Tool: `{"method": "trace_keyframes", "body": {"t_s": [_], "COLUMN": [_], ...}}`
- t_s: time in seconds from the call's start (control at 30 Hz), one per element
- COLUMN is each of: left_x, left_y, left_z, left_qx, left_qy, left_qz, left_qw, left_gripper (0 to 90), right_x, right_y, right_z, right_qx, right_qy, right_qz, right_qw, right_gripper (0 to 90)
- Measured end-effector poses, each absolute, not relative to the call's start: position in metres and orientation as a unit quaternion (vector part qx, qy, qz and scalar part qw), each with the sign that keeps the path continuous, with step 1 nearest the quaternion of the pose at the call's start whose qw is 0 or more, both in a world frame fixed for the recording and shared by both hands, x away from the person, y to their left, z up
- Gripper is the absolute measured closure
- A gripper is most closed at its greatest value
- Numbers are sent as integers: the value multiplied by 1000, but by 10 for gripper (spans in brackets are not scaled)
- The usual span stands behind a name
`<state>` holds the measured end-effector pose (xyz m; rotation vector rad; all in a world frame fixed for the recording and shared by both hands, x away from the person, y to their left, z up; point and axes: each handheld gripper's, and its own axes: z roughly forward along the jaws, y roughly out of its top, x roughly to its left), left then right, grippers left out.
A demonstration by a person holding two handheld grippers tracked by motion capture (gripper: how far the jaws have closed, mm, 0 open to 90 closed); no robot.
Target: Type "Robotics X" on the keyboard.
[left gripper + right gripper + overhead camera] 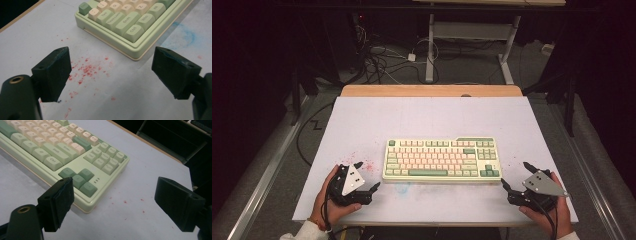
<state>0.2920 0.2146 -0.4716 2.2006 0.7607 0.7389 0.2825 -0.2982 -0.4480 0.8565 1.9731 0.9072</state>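
Observation:
A pale green and cream keyboard (pixel 442 158) lies flat in the middle of the white table (pixel 427 117). My left gripper (pixel 368 176) rests at the table's front left, just off the keyboard's near-left corner (pixel 135 53), jaws wide apart with nothing between them. Its midpoint (pixel 111 75) hovers over red speckles on the table. At the front right my right gripper (pixel 516 175) is open too, a short way off the keyboard's near-right corner (pixel 87 206), with its empty gap (pixel 113 203) above bare table. A hand holds each gripper.
Red speckles (pixel 85 68) and a faint blue smear (pixel 185 37) mark the table surface near the keyboard. A wooden strip (pixel 432 90) edges the far side. Behind it are a desk frame (pixel 472 45) and floor cables (pixel 382 60). Dark surroundings flank both sides.

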Motion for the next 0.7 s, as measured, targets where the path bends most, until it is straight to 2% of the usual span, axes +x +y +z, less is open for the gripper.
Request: {"method": "trace_keyframes", "body": {"t_s": [0.7], "left_x": [288], "left_y": [221], "left_z": [-467], "left_qx": [836], "left_qy": [316], "left_qz": [278], "left_qw": [353], "left_gripper": [194], "right_x": [287], "right_y": [-293], "right_z": [-441], "right_qx": [337], "right_qy": [776], "right_qz": [369], "right_qw": [385], "right_gripper": [172]}}
